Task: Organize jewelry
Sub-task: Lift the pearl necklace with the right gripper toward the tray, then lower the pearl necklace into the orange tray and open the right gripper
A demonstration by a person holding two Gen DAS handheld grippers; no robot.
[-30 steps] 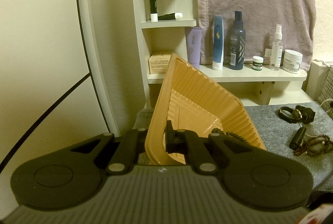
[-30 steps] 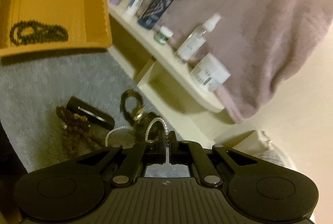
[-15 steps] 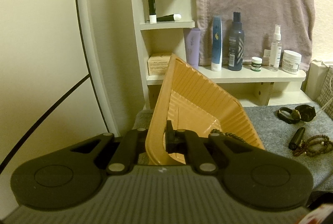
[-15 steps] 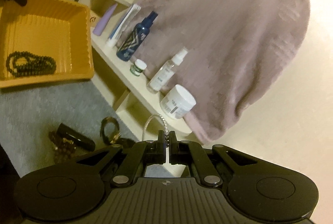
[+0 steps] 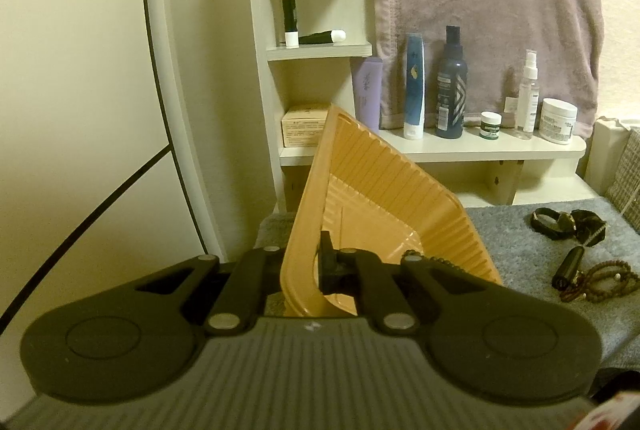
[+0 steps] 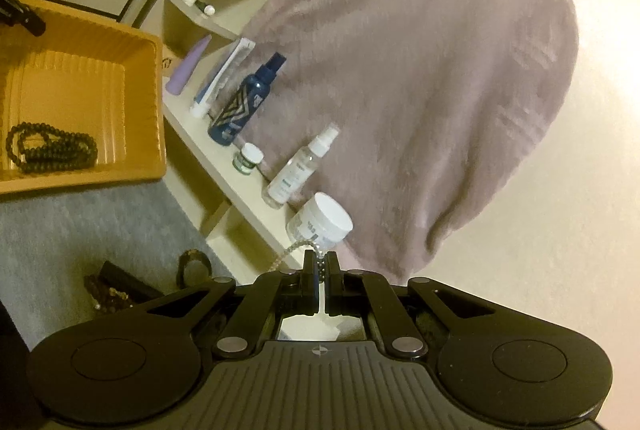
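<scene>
My left gripper [image 5: 306,264] is shut on the near rim of an orange ribbed tray [image 5: 384,186], which it holds tilted up over the grey mat. A dark bead necklace [image 6: 52,152] lies inside the orange tray [image 6: 132,78]. My right gripper [image 6: 320,262] is shut on a white pearl necklace [image 6: 294,248], whose strand loops out to the left of the fingertips and hangs above the mat. On the mat lie a brown bead bracelet [image 5: 600,276], a black tube [image 5: 568,266] and a dark bangle [image 5: 548,222].
A cream shelf [image 5: 480,146] behind the mat carries bottles, tubes and a white jar [image 5: 558,120]. A mauve towel [image 5: 480,10] hangs above it. A tall corner shelf [image 5: 316,50] holds small tubes and a box. A curved white frame [image 5: 168,70] stands at the left.
The right gripper has risen and tilted upward with the pearl necklace, so the mat and its jewelry have slid down and left in its view. The left gripper and the tray have kept still.
</scene>
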